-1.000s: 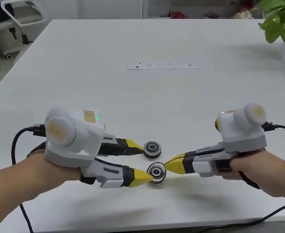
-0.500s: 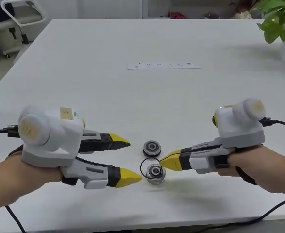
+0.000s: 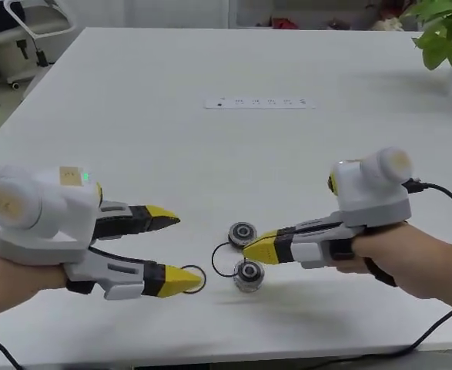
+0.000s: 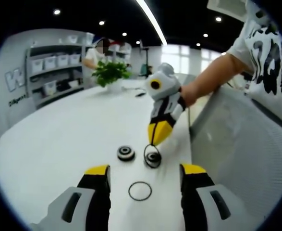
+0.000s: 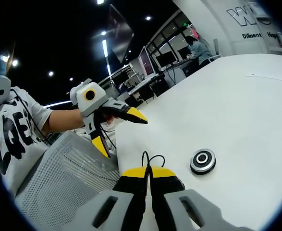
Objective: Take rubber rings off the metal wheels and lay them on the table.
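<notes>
The thin held ring [image 3: 215, 262] is hard to follow. In the head view it droops from the right tool [image 3: 249, 248] as a loose loop, long axis running down and left from the tip. Its lower part crosses the near wheel [image 3: 249, 275], and I cannot tell whether the two touch. In the right gripper view, a short bit of that ring [image 5: 156, 156] shows above the right tool [image 5: 149, 171], whose jaws are pinched flat together on it.

The left tool [image 3: 175, 248] stands wide, with nothing held. The loose ring [image 3: 202, 276] lies flat on the tabletop [image 3: 210, 154] close to the near edge, partly hidden behind the lower yellow tip. In the left gripper view this ring [image 4: 130, 191] is a plain circle just beyond the tips of the left tool [image 4: 145, 169].

Both wheels lie flat, bores facing up, near the middle of the near edge. The far wheel [image 3: 242, 232] has a dark band round its rim; the near one looks paler. The far wheel [image 5: 202, 161] also shows right of the shut jaws.

A power strip [image 3: 260, 102] lies toward the far edge; its markings are too small to read. Wall lettering [image 5: 256, 24] is cut off: a large "W", then words I cannot read.
</notes>
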